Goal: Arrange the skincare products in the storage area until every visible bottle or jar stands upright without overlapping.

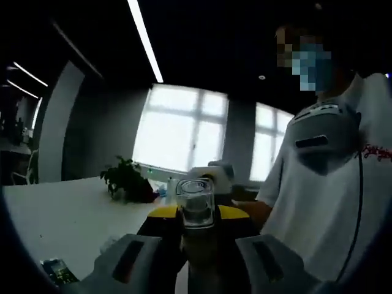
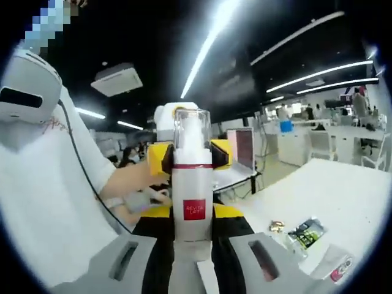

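A white pump bottle [image 2: 192, 202] with a clear cap, a red band and a red label rises upright between my right gripper's [image 2: 192, 214] yellow-tipped jaws, which are shut on its body. Behind it, the left gripper's yellow tips sit on either side of the bottle's neck. In the left gripper view, the clear cap [image 1: 196, 202] stands between my left gripper's [image 1: 197, 214] yellow tips, which press against its base; the body below is in shadow. The bottle is held up in the air, above the table.
A white table [image 1: 55, 214] lies below, with a potted plant [image 1: 125, 180] at its far side and small sachets [image 2: 306, 233] on its surface [image 2: 343, 196]. A person in a white shirt [image 1: 331, 202] stands close behind the grippers. A laptop [image 2: 242, 147] is further back.
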`<state>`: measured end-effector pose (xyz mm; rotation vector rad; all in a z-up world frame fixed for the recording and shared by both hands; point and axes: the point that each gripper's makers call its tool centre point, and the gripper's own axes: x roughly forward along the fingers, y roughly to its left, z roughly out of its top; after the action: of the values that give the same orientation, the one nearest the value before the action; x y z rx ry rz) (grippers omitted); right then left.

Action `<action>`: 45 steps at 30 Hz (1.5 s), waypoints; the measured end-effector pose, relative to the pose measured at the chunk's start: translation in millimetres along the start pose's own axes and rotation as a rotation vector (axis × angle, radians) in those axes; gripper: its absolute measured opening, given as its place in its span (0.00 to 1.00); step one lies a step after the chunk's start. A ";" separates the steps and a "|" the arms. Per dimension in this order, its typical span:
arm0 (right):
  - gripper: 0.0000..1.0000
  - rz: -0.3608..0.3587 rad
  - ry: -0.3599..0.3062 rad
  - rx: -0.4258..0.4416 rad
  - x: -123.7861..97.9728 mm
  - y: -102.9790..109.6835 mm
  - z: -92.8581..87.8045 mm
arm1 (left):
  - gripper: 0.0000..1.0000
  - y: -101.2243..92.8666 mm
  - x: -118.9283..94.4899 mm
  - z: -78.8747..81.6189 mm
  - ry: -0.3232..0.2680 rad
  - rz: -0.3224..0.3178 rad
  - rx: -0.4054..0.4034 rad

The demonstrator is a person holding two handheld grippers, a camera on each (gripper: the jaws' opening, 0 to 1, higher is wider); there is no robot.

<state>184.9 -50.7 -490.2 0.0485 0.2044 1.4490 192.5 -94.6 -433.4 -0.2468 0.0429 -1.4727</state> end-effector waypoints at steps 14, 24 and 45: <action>0.21 -0.417 0.121 -0.020 -20.3 -70.3 -20.7 | 0.18 70.2 -0.5 -22.7 -0.091 0.414 -0.163; 0.21 -0.722 0.286 -0.318 -41.8 -101.3 -22.1 | 0.15 84.8 2.9 -30.6 -0.166 0.642 -0.235; 0.23 -0.773 0.298 -0.445 -40.9 -97.0 -19.4 | 0.16 89.6 -3.3 -27.1 -0.195 0.716 -0.214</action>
<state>272.3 -104.9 -520.0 -0.5574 0.1171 0.6949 275.0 -88.1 -477.3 -0.4907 0.1182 -0.7260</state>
